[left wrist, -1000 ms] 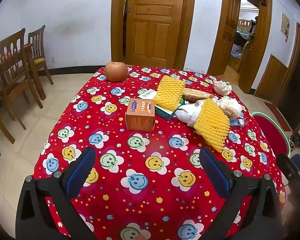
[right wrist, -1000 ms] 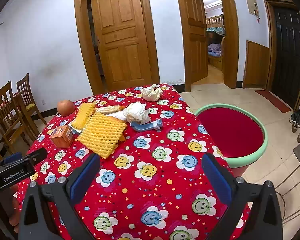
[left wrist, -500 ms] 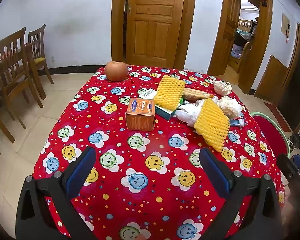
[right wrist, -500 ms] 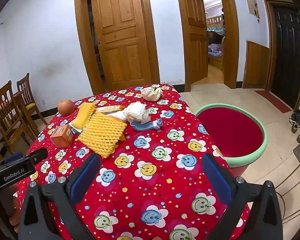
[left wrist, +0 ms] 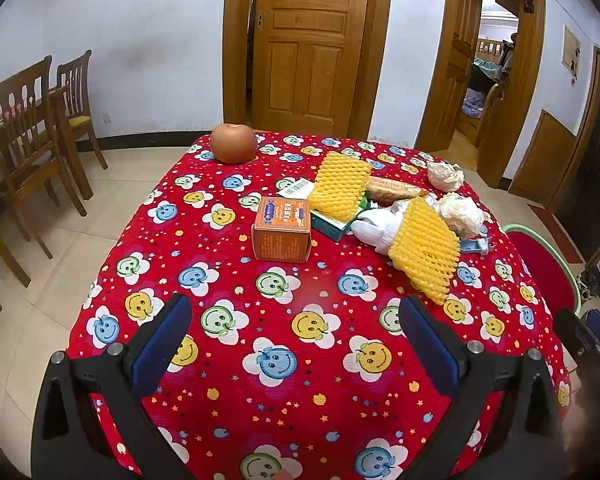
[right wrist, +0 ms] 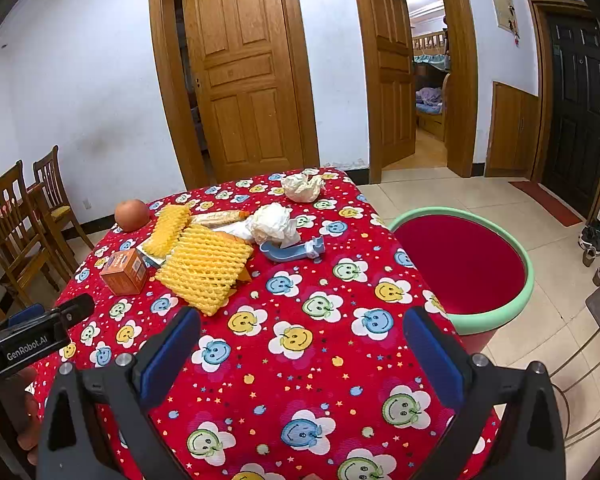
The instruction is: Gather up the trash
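Yellow foam net [right wrist: 204,266] — beyond right gripper [right wrist: 300,344].

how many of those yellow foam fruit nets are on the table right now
2. One yellow foam net lies on the green-edged box behind the orange carton. The other net lies nearer the gripper, draped over the white wrapper. More could be hidden under the pile.

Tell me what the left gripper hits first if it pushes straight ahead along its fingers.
Probably the orange box: it stands nearest, roughly centred ahead of the open left gripper, with only bare tablecloth between. Depth is uncertain; a low heading would meet the cloth first.
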Motion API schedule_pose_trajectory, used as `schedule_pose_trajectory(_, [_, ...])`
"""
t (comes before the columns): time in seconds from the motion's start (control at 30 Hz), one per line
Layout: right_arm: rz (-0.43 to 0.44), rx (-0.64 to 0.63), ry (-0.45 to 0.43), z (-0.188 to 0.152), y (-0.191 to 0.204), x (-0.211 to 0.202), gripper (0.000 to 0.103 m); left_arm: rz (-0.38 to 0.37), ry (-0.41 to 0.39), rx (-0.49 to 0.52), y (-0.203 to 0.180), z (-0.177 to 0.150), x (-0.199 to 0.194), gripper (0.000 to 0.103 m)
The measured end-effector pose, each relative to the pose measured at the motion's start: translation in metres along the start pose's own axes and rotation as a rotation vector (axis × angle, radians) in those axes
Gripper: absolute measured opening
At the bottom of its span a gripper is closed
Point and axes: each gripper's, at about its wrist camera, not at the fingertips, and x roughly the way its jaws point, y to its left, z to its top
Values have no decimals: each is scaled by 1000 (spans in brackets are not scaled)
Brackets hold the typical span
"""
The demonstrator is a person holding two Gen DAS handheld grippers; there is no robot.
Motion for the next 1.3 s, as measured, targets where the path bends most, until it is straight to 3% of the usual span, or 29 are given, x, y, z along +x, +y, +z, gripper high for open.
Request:
schedule_pose_trajectory(0.77, [-2, 7, 10, 0, -4, 1, 103, 7, 1, -6, 4, 1, 1, 101])
schedule_pose_trajectory(1.07, [-4, 13, 44, -1, -3, 23, 103, 24, 21, -1, 15, 15, 22, 101])
schedule_pose_trajectory(1.3, [0, 4, 91, 25, -2, 54, 103, 52, 57, -1, 22, 37, 48, 101])
